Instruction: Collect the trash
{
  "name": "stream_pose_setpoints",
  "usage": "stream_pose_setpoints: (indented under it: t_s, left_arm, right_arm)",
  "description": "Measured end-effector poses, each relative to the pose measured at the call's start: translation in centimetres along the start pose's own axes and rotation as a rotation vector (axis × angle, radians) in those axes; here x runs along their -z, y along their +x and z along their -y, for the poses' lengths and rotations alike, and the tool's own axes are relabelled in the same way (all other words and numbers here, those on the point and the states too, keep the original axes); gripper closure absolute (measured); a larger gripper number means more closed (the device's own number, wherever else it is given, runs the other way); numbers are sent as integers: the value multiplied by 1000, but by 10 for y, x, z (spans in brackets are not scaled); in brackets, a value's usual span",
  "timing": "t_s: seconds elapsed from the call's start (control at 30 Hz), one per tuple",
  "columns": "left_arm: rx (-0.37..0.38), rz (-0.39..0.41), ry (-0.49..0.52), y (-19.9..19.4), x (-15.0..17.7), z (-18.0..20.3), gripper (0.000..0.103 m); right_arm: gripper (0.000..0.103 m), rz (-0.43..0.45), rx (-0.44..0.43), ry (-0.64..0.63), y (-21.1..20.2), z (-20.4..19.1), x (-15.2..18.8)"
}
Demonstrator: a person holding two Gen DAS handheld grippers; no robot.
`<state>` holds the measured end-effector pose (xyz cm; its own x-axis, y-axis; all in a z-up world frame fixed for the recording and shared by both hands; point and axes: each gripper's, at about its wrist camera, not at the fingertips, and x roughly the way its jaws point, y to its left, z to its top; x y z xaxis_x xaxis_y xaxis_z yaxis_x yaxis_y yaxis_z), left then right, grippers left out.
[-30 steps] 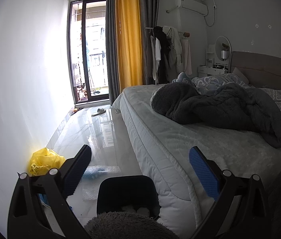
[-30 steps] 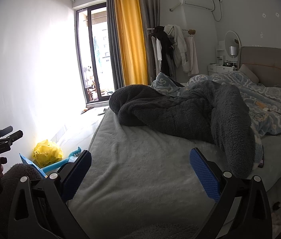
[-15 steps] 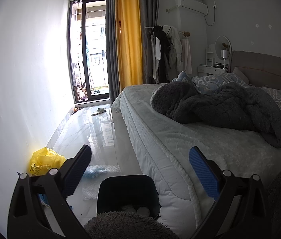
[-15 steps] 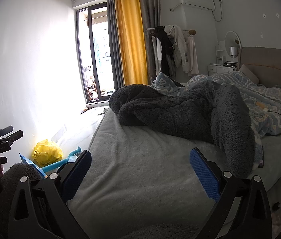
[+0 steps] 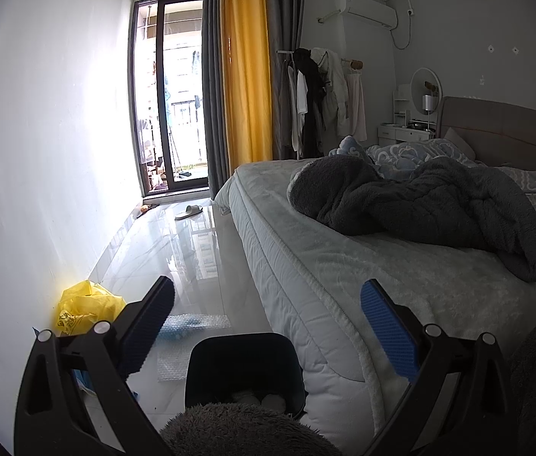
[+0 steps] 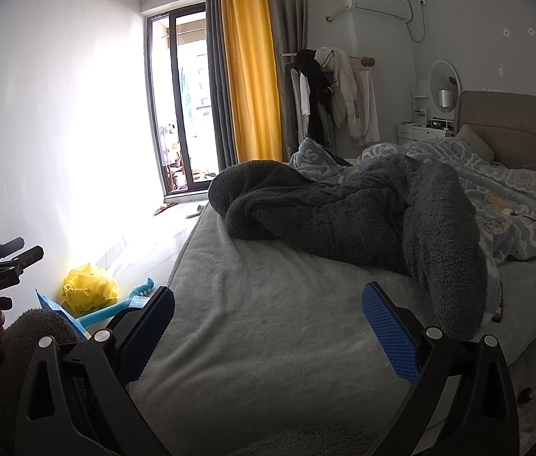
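Trash lies on the glossy floor [image 5: 176, 250] along the white wall: a crumpled yellow bag [image 5: 81, 306] against the wall, a sheet of bubble wrap [image 5: 188, 325] just beside it toward the bed, and blue paper scraps [image 5: 78, 376] nearer the camera, partly hidden behind the gripper finger. A dark bin [image 5: 245, 368] stands at the corner of the bed [image 5: 329, 288], touching or almost touching the mattress — some pale crumpled bits show inside it. The left gripper [image 5: 266, 328] hangs above the bin with its blue pads spread wide and nothing between them. The right gripper [image 6: 268, 328] is likewise spread wide and holds nothing, pointing over the mattress toward a rumpled grey blanket [image 6: 344, 212]. From the right wrist view the yellow bag [image 6: 89, 288] shows again by the wall, with a light blue plastic handle [image 6: 116, 309] lying just beside it — what it belongs to cannot be told. A slipper [image 5: 189, 212] lies far off near the balcony door [image 5: 171, 114].
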<state>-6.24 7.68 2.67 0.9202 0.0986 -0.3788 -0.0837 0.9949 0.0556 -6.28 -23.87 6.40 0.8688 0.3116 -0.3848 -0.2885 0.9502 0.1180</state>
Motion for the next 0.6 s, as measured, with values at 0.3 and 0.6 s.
stream_pose_setpoints:
  t_s: [0.3,0.6]
  left_arm:
    - [-2,-4,-1,-2,0,0,3]
    - [0,-10,-5,-3,-1,-2,3]
  right_arm:
    - [3,0,1,-2,0,0,0]
    - [3,0,0,-1,0,0,0]
